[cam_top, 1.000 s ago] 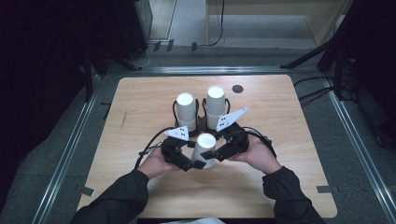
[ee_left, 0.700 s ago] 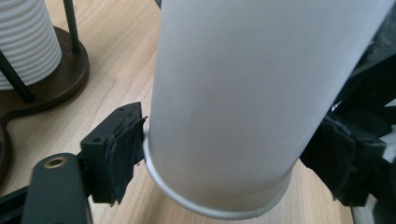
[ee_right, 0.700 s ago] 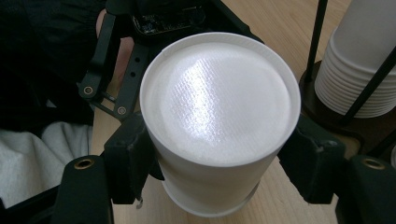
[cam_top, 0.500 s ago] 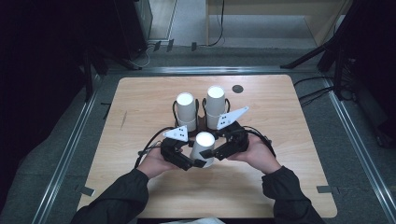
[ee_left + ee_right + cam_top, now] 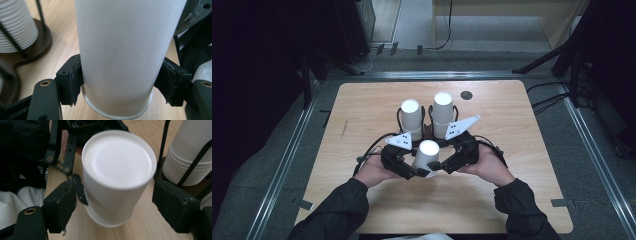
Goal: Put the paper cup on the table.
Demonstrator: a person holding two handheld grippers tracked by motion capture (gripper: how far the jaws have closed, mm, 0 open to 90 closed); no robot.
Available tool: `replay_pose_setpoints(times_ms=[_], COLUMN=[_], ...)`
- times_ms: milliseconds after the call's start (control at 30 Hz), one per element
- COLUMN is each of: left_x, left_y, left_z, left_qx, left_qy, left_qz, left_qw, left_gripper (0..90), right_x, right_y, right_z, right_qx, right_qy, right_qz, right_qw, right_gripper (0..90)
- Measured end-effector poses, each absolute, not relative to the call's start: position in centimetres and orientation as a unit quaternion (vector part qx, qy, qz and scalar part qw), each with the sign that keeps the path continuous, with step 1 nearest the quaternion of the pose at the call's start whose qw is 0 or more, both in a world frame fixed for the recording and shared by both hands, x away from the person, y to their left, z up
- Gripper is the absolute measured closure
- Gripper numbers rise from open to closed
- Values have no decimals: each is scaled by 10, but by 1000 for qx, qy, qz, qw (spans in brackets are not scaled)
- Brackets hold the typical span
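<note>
Since a second ago: right gripper (image 5: 113,202) jaws just sprung apart, now clear of the paper cup (image 5: 426,156) on both sides, cup standing between them untouched in the right gripper view. Left gripper (image 5: 120,82) jaws just drawn in, now clamped on the same cup (image 5: 122,50) near its rim, pads (image 5: 75,80) pressed against the wall on both sides. Hands barely shifted on the table (image 5: 522,200). Upside down, base up, that cup sits at about 6 o'clock from the two stacks of cups (image 5: 411,120) in their wire holder (image 5: 426,131), near the front middle of the tabletop and just beside the stand's base. Reads as a handover: grip passed from right to left, cup now carried by the left side alone. Likely means the right is free to pull back or fetch another from a stack, while the left places or turns this one. Worth watching: thin paper wall, easily dented under a firm squeeze; low grip, so possibly prone to tilt.
</note>
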State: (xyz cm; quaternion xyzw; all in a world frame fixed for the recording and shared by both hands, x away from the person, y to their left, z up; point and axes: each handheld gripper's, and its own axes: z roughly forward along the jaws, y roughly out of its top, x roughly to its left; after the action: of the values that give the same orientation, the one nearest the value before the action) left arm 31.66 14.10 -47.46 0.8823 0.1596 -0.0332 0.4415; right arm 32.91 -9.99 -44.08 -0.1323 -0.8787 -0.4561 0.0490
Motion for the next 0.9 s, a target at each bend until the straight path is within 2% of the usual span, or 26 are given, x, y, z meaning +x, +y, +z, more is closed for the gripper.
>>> replay_pose_setpoints(times_ms=[233, 300, 900], left_x=[322, 326, 335], left_y=[147, 147, 127], left_z=[-465, -463, -472], left_qx=[900, 912, 957], left_qy=[147, 138, 90], left_qz=[-14, -18, -11], left_qw=[410, 385, 277], left_gripper=[293, 294, 299], right_x=[327, 326, 322], right_y=[-109, -111, -113], right_z=[-448, -454, -479], right_qx=[-139, -146, -158], right_qy=[-878, -879, -885], right_qz=[-455, -451, -437], right_qw=[46, 46, 32], right_gripper=[212, 226, 238])
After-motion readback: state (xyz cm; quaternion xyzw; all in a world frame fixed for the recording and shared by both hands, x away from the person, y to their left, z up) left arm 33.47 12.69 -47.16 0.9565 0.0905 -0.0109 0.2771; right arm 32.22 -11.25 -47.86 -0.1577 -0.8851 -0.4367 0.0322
